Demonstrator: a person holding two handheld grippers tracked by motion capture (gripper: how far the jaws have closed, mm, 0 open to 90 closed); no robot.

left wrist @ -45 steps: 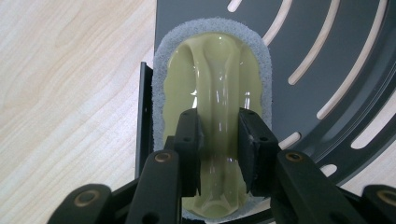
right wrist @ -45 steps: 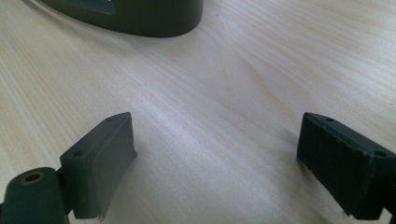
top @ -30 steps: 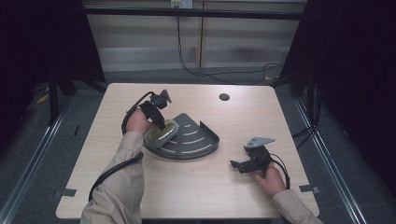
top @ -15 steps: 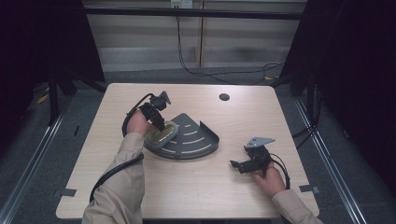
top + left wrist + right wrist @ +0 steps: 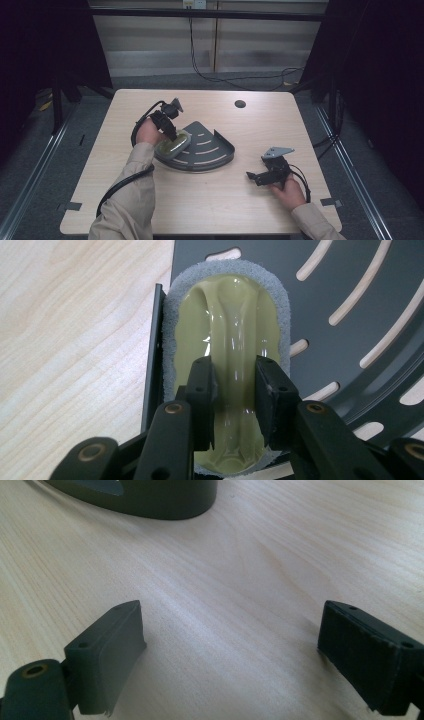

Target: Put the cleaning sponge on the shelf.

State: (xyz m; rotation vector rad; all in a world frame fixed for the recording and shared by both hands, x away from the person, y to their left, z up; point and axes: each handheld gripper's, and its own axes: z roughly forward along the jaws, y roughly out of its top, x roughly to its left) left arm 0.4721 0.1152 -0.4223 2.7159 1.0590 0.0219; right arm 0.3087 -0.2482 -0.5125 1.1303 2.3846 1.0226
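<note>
A dark grey slotted corner tray [image 5: 210, 150] lies in the middle of the table. On its left part rests an oval scrubber [image 5: 232, 320] with a grey foam rim and a pale green glossy top [image 5: 172, 143]. My left gripper [image 5: 234, 390] is shut on the raised ridge along the scrubber's top, pads pressing both sides [image 5: 167, 129]. My right gripper [image 5: 230, 650] stands open low over bare wood at the table's right front [image 5: 255, 176], nothing between its fingers, with the tray's curved wall [image 5: 145, 500] farther off.
A round cable hole [image 5: 240, 104] sits near the table's far edge. Black cables trail from both grippers. Dark frame posts and floor rails flank the table. Bare wood surrounds the tray.
</note>
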